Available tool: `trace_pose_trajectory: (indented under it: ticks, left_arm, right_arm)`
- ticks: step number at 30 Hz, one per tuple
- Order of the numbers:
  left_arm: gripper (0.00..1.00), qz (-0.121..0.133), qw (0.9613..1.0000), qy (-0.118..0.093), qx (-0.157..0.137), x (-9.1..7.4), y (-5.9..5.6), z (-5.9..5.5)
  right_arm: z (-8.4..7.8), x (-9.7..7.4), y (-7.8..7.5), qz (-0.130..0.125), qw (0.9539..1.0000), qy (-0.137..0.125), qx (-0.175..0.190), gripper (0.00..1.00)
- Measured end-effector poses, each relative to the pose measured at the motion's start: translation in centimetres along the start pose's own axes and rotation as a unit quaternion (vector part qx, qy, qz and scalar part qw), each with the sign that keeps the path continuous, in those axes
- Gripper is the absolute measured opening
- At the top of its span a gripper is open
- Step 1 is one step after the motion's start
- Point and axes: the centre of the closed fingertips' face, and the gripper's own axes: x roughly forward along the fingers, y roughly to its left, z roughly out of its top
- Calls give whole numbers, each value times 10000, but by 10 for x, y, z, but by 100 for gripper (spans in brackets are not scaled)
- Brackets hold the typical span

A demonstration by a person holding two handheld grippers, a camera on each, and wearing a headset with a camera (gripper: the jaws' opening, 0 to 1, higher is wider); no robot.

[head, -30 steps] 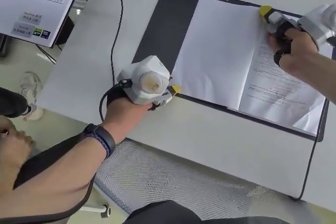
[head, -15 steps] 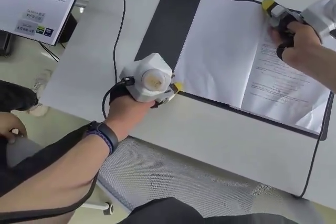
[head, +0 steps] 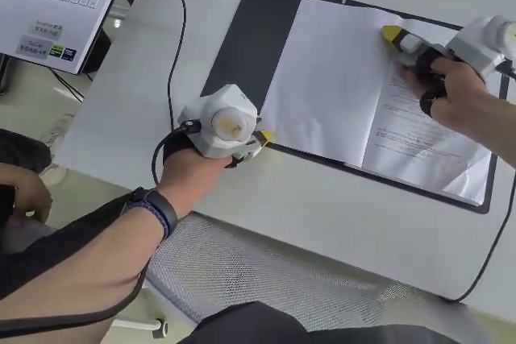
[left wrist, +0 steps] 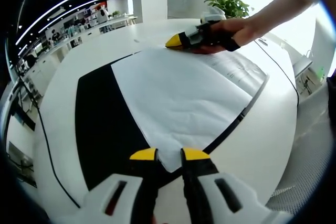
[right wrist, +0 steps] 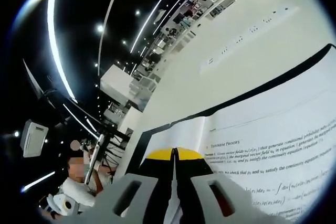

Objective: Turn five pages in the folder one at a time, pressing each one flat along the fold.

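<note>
White workbench (head: 113, 118) carries the open black folder (head: 246, 46), its spread lying left to right and its fold (head: 373, 114) running away from the person, leaning right. Since 0.5 s ago the right gripper (head: 393, 34), jaws clenched on nothing, has slid slightly down the fold. The left gripper (head: 264, 138) stays at the blank page's (head: 322, 78) near corner, jaws slightly parted.

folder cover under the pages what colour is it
The folder cover is plain black, seen best in the left gripper view.
</note>
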Motion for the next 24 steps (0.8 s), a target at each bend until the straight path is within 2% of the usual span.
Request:
trace_pose_trajectory:
  ticks: [7, 14, 18, 22, 24]
  left_arm:
    - [16, 0, 10000, -10, -26, -1, -1, 0]
    - [16, -10, 10000, -19, -35, -1, -1, 0]
    - [15, -21, 10000, -24, -34, 0, 0, 0]
    - [15, -20, 10000, -40, -59, 1, 0, 0]
    - [15, -20, 10000, -35, -57, 1, 0, 0]
  right_arm:
    - [-18, -15, 9, 143, 9997, 129, -163, 0]
    - [-44, -35, 28, 233, 9986, 212, -432, 0]
    - [-51, -42, 24, 283, 9988, 195, -346, 0]
    - [-59, -53, 27, 298, 9991, 135, -277, 0]
    - [-69, -59, 37, 339, 9988, 207, -270, 0]
